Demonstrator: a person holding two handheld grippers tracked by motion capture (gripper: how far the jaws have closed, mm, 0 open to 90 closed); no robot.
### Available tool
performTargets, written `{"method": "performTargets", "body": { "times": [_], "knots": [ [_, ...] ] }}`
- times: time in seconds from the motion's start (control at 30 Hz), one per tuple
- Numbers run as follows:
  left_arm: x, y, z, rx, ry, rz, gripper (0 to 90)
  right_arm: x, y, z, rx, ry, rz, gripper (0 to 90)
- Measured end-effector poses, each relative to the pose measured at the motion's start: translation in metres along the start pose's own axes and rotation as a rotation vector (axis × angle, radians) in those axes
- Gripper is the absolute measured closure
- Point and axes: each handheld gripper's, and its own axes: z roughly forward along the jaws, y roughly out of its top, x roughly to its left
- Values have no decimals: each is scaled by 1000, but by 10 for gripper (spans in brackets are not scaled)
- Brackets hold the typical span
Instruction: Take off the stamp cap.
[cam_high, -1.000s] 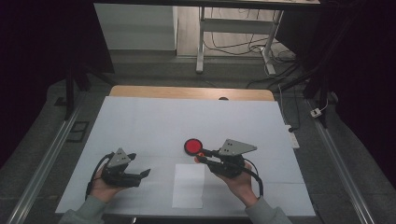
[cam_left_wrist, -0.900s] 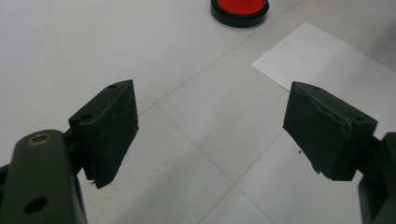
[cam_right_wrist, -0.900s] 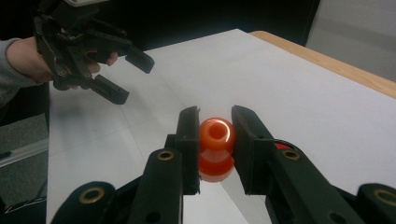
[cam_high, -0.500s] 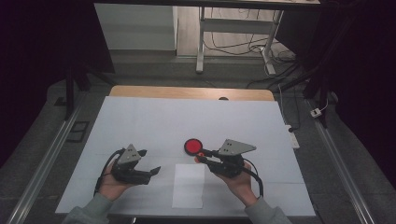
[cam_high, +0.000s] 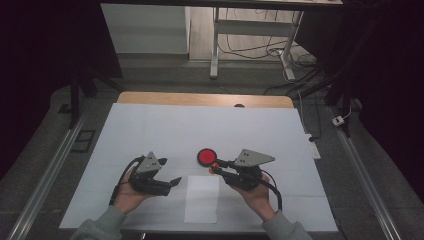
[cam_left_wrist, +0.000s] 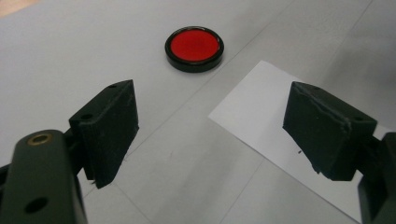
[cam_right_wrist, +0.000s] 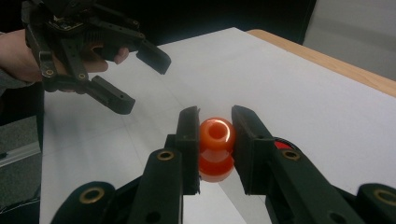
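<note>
Right gripper (cam_high: 216, 169): its two black jaws squeeze an orange bead (cam_right_wrist: 216, 148) from both sides. The jaws are close together with the bead tight between them.

Bead: a small, shiny, orange thing with a hole on top. It sits right at the tips of the right gripper, held up off the table. In the high view it is the little orange dot (cam_high: 214, 166) at the front of that gripper, just beside the red disc.

Left gripper (cam_high: 172, 183): its jaws stand wide apart and hold nothing. In the left gripper view the two black pads (cam_left_wrist: 114, 128) have only bare table between them.

Red disc (cam_left_wrist: 194, 48): a flat round thing, red with a black rim. It lies on the table, ahead of the left gripper and a bit apart from it. The right gripper's tips are just next to it (cam_high: 206, 156).

Paper (cam_high: 202, 198): a white sheet lying flat on the table between the two hands. Its corner reaches in under the left gripper's far pad.

Table (cam_high: 150, 125): covered in white, with a wooden edge at the far side.

Hands: the left hand (cam_high: 131, 195) and right hand (cam_high: 257, 195) come in from the bottom, one on each gripper.
</note>
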Motion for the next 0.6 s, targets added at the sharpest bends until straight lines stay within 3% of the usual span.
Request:
{"method": "performTargets", "body": {
  "times": [0.6],
  "knots": [
    [-11,19,9,-8,-36,40,181,-1,0,0,-3,-2,0,720]
  ]
}}
